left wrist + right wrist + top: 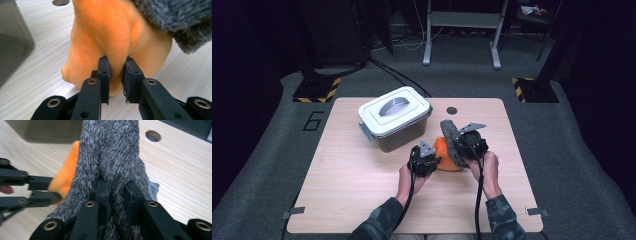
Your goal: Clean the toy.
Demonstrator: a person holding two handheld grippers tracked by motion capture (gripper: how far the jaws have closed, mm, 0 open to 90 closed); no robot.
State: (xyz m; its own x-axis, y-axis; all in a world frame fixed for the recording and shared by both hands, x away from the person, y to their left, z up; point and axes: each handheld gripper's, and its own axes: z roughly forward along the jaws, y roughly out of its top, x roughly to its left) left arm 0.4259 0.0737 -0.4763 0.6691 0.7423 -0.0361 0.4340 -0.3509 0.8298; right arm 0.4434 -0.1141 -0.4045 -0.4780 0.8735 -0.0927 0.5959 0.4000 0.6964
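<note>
Two grips share one bundle at mid-worktop (362, 200): left gripper (116, 75) pinches a fold of the orange plush (110, 32), right gripper (117, 195) clamps the grey sock (110, 150). Opposed pulling could slip either shallow pinch.

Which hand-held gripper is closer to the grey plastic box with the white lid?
Left. The left hand-held gripper sits just below the grey plastic box with the white lid; the right hand-held gripper is farther right.

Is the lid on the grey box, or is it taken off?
On. In the high view the white lid sits flat over the grey box, handle on top; whether its side latches are locked cannot be told.
</note>
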